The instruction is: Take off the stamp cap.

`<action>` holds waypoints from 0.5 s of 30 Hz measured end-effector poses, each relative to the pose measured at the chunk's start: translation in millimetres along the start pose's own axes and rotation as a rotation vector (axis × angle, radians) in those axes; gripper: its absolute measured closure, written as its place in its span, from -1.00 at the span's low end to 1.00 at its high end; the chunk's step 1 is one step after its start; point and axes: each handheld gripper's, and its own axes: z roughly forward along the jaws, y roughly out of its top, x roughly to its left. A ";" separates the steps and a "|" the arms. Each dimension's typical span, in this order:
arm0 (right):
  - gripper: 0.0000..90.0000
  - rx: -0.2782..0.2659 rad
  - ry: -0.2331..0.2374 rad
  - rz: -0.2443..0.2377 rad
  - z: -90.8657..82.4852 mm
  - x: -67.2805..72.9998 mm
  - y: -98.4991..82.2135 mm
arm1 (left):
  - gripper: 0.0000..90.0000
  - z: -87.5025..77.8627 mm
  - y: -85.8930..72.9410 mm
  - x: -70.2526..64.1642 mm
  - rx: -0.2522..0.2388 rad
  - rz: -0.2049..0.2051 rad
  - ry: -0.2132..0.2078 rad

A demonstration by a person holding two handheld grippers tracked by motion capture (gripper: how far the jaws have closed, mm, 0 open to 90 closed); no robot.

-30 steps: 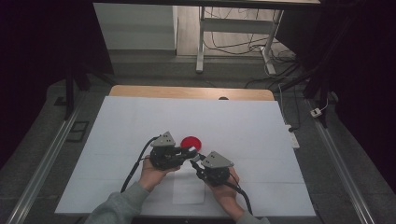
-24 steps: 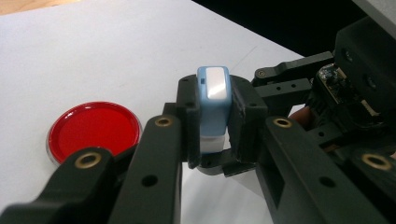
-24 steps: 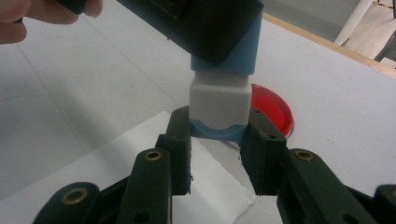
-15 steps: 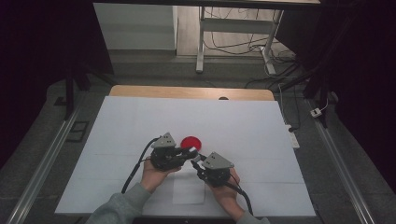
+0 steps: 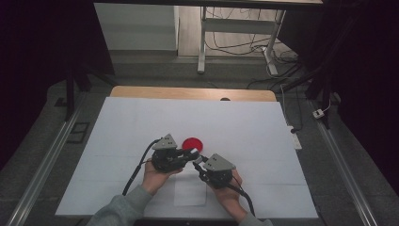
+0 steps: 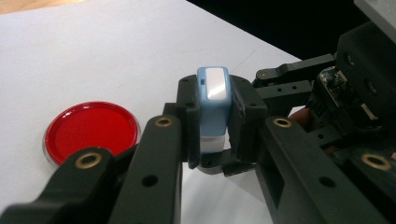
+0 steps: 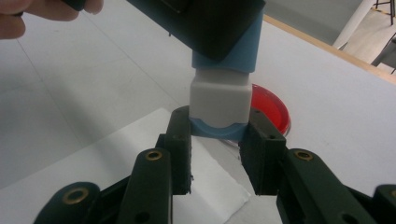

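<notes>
While both hands are resting low over the near part of the table [image 5: 263, 117], the two grippers are meeting tip to tip on one small object. Nearest in the left gripper view, the left gripper [image 6: 214, 121] is clamping the blue end of a small blue-and-white block [image 6: 213, 109], its black pads pressing on the block's two sides. That end is pale blue with rounded corners and is carrying a glossy whitish panel on its top face; below it a white section is showing between the pads. In the right gripper view the right gripper [image 7: 218, 135] is gripping the opposite end, where a blue rim is sitting beneath the boxy white middle part (the left gripper's dark body is covering the upper blue part there). So the block is hanging just above the white sheet, held from both ends, between the two tools.

Just behind the block, one red round lid [image 5: 192, 143] is lying flat on the sheet, close to the gripper tips but apart from them. One smaller white paper rectangle [image 5: 190, 194] is lying under and in front of the hands.

Counted: one block, one red lid, two grippers, two hands, each with a trailing black cable
</notes>
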 end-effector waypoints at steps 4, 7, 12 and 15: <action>0.45 -0.012 0.004 0.029 -0.1 -0.1 -1.1 | 0.69 -0.1 -0.3 -0.2 -0.006 -0.003 0.001; 0.45 -0.023 0.006 0.056 -0.3 -0.3 -1.6 | 0.68 -0.6 -0.2 -0.3 -0.012 -0.004 0.001; 0.45 -0.019 0.002 0.047 -0.5 -0.7 -1.6 | 0.69 -0.7 -0.3 -0.3 -0.009 -0.002 -0.001; 0.45 -0.010 0.000 0.022 -0.9 -0.9 -1.1 | 0.69 -0.7 -0.4 0.0 -0.008 -0.005 -0.004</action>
